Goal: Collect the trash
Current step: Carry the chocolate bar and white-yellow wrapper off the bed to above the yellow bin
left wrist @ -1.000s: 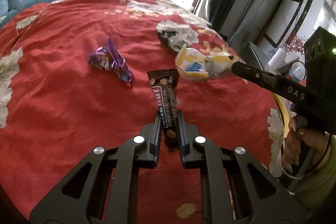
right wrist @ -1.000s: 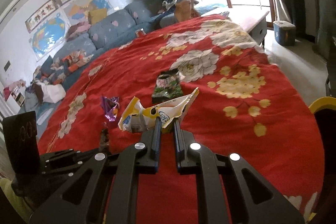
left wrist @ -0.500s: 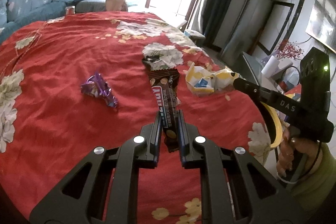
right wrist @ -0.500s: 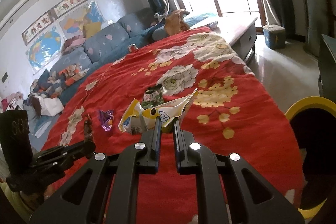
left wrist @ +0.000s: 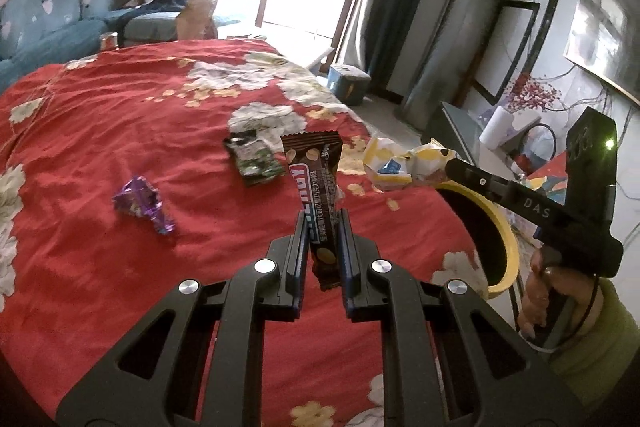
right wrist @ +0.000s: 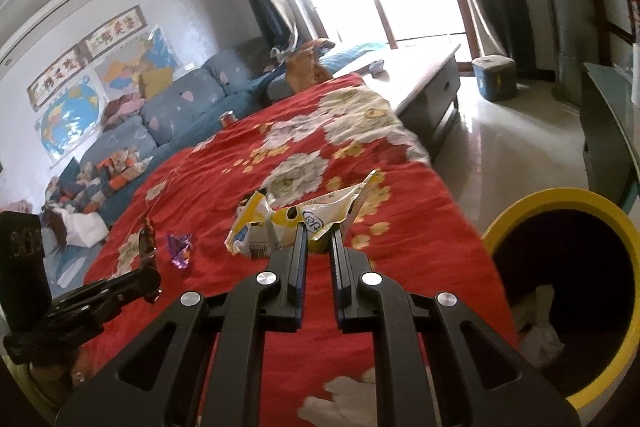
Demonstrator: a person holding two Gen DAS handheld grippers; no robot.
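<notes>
Left tongs point(left wrist: 322, 227) clenched on the brown chocolate-bar wrapper point(left wrist: 316, 187) and right tongs point(right wrist: 319, 233) clenched on the crumpled yellow-and-white snack bag point(right wrist: 292, 223), both above the red bedspread beside the yellow-rimmed bin point(right wrist: 560, 291), should release only once over that bin's mouth.

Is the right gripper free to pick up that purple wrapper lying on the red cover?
Probably not yet: the right gripper is shut on the yellow wrapper. The purple wrapper itself lies uncovered.
</notes>
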